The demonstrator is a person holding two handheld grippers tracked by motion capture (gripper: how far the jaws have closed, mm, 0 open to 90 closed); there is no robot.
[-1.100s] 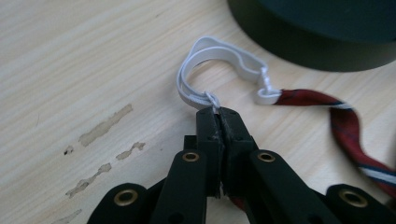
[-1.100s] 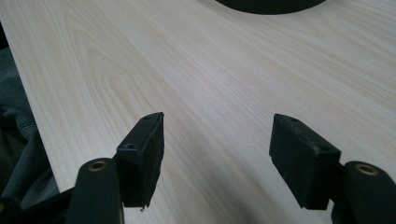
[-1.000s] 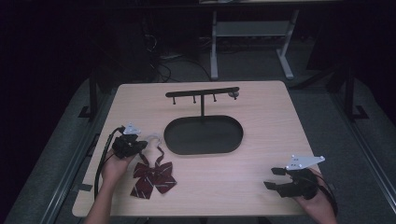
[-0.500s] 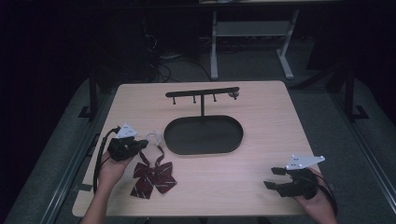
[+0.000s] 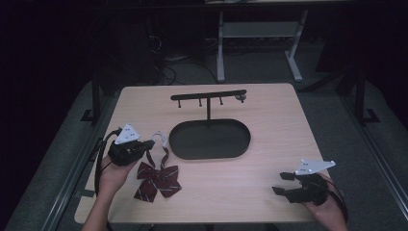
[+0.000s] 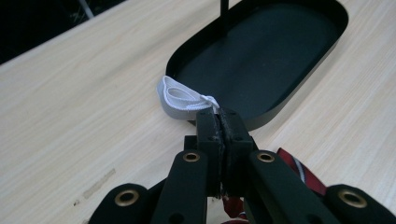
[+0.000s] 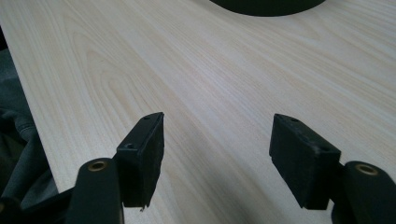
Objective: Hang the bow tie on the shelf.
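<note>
A dark red striped bow tie (image 5: 158,180) lies on the wooden table, its white elastic strap (image 5: 159,139) lifted toward the black stand. My left gripper (image 5: 148,144) is shut on that strap; in the left gripper view the white strap (image 6: 183,99) loops out past the closed tips of the left gripper (image 6: 219,122), and red cloth (image 6: 299,170) hangs below. The black stand has an oval tray base (image 5: 245,132) and a crossbar with hooks (image 5: 208,96). Near the table's front right edge, my right gripper (image 5: 280,183) stands open with nothing between its fingers (image 7: 142,154).
The table's front edge (image 5: 202,222) runs close under both hands. A white metal frame (image 5: 260,30) and cables stand on the dark floor behind the table. Bare wood (image 7: 224,70) lies between the right gripper and the tray.
My left gripper has risen and moved slightly away from the bow, pulling the white strap up. The right gripper has stayed put.
</note>
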